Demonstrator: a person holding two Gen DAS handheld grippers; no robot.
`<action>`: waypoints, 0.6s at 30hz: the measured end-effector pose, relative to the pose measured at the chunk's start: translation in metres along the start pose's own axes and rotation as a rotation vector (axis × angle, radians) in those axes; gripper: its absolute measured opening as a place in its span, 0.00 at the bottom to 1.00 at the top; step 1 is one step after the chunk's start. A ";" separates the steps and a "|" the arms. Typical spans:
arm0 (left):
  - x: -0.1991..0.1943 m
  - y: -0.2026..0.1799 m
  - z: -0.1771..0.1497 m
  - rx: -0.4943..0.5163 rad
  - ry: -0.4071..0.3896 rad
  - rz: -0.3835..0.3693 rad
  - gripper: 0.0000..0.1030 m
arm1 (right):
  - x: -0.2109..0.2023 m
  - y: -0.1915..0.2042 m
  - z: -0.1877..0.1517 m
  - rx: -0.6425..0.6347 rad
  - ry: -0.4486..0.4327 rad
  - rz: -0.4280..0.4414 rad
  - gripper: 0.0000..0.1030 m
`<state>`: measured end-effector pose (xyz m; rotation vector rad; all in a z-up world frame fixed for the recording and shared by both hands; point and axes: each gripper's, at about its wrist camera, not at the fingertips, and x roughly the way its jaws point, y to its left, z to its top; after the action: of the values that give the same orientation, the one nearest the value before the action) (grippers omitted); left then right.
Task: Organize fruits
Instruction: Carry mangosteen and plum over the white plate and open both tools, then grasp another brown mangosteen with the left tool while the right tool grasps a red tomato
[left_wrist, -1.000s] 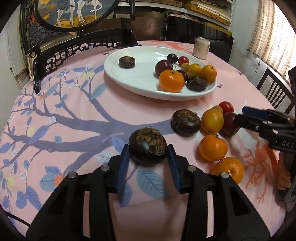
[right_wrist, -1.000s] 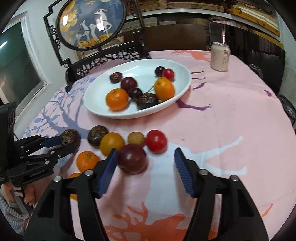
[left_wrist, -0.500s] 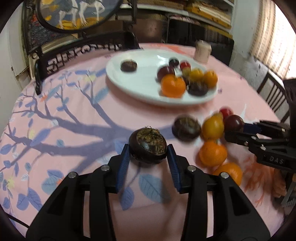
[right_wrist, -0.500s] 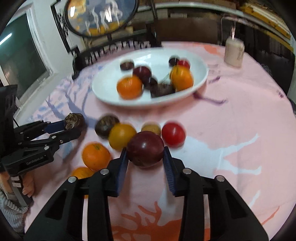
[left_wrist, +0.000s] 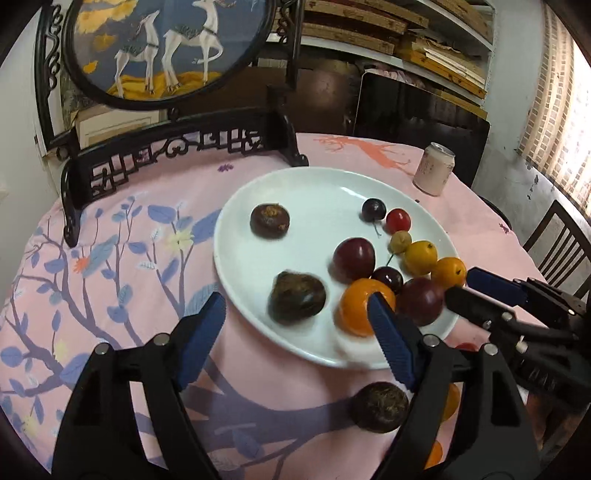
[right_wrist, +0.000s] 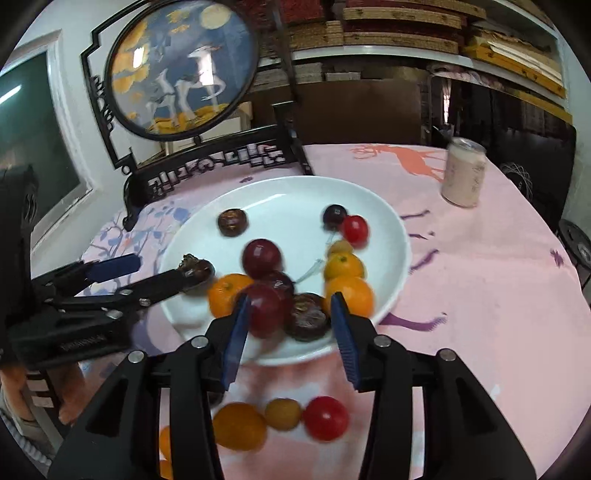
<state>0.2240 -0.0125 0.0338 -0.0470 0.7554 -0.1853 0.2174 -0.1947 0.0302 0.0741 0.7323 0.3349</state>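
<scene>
The round table under a pink cloth printed with blue-purple branches fills both views. On it the white oval ceramic plate now lies right under both tools. A second ago they hung over the cloth at the table's near edge, each clamped on a fruit.

The left gripper has let go. Its blue-padded fingers are spreading wide, and the dark brown water chestnut it carried lies between them at the plate's near-left edge, touching neither pad. It is squat, its broad faces up and down; in the right wrist view its crumbly tuft tilts up and toward the plate's left edge (the motion blur hides more).

The right gripper is opening too. The round dark red plum sits between its pads at the plate's near edge, just beside the left pad and apart from the right one. It is blurred and shows no clear long axis.

An orange-yellow round fruit, a small tan fruit and a red cherry tomato lie on the cloth by the table's near edge.

At the far-left edge stands a carved black wooden stand with a round deer screen, at the far-right edge a pale pink drinks can. Shelves of wooden boards line the back wall.
</scene>
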 end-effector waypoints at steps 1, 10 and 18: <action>-0.001 0.001 0.000 -0.016 0.004 -0.021 0.78 | -0.001 -0.007 -0.001 0.031 0.012 0.024 0.44; -0.019 -0.036 -0.035 0.195 0.035 -0.004 0.78 | -0.027 -0.016 -0.011 0.069 0.008 0.035 0.52; 0.000 -0.048 -0.055 0.209 0.114 -0.036 0.78 | -0.049 -0.027 -0.019 0.097 -0.018 0.027 0.52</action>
<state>0.1791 -0.0580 -0.0006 0.1497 0.8458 -0.3020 0.1782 -0.2372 0.0423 0.1789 0.7306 0.3238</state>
